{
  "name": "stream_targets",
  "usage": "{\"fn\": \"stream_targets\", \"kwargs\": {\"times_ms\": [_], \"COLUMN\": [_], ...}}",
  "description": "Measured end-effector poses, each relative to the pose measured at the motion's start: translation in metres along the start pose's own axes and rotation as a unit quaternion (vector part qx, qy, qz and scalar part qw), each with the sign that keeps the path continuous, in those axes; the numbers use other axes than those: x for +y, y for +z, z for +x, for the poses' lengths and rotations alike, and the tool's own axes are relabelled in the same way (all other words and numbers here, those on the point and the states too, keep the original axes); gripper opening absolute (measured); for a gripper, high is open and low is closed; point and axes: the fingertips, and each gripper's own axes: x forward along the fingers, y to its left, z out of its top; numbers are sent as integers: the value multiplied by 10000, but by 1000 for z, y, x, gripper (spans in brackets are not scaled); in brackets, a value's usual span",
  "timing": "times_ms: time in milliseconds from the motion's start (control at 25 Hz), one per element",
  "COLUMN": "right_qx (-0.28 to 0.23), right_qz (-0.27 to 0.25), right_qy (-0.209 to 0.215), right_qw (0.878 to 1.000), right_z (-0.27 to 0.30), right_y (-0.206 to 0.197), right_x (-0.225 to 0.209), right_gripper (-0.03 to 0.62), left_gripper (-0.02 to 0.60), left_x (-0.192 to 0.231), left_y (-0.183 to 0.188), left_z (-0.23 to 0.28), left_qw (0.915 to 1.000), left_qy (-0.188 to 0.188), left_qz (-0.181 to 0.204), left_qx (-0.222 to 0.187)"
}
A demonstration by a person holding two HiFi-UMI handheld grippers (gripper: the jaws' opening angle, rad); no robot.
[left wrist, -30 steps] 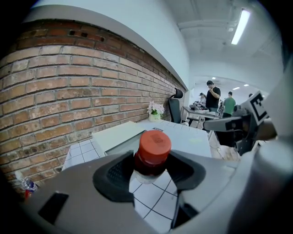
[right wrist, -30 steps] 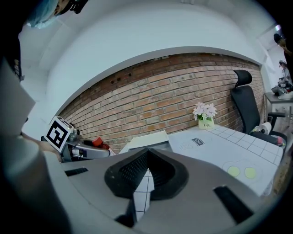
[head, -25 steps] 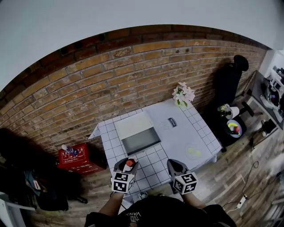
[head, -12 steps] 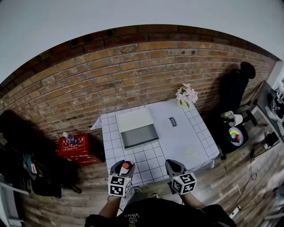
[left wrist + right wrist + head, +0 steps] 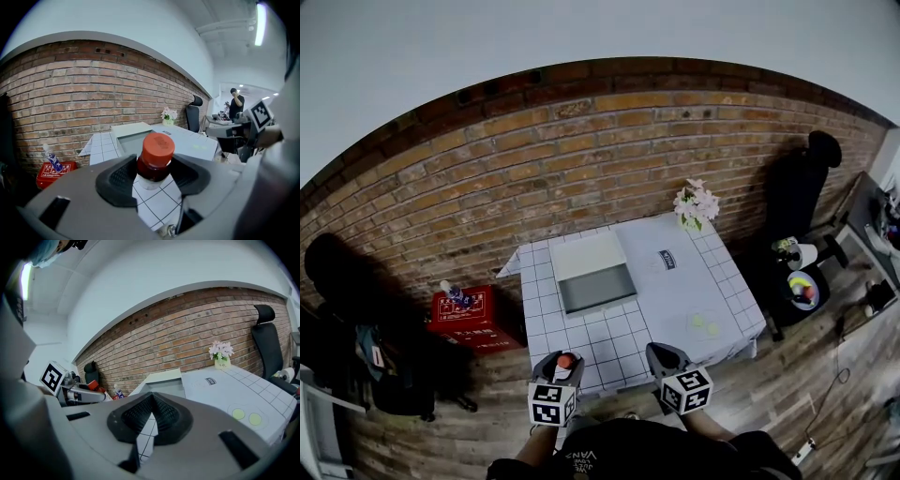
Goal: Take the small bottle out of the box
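A small bottle [image 5: 154, 159] with an orange-red cap and dark contents stands upright between the pads of my left gripper [image 5: 153, 174], which is shut on it. From the head view that left gripper [image 5: 560, 364] hovers over the table's near edge with the red cap [image 5: 566, 360] showing. The grey open box [image 5: 594, 272] with its lid folded back sits on the tiled table [image 5: 619, 342], beyond both grippers. My right gripper [image 5: 664, 359] is beside the left one, its pads [image 5: 164, 416] pressed together with nothing between them.
A vase of pink flowers [image 5: 696, 204] stands at the table's far right corner against the brick wall. A red crate [image 5: 469, 314] with a clear bottle on it sits on the floor to the left. A black office chair [image 5: 797, 192] and a round stool [image 5: 802, 291] stand to the right.
Both grippers have drawn back toward the near edge of the table, away from the box. The left one still holds the bottle.
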Motion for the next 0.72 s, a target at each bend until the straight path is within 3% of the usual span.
{"fn": "stream_targets", "kwargs": {"times_ms": [400,720], "right_qx": [-62,-151], "right_qz": [247,345], "right_qy": [-541,-872], "right_qw": [9982,9955], "right_z": [10,25], "right_y": [-7,-9], "right_x": [19,48], "right_gripper": [-2,-2], "left_gripper": [225,225], "left_x": [10,48], "left_y": [2,0], "left_z": [-5,-16], "left_qw": [9987,9973], "left_qy": [-510,-717], "left_qz": [45,146], "left_qx": [3,56]}}
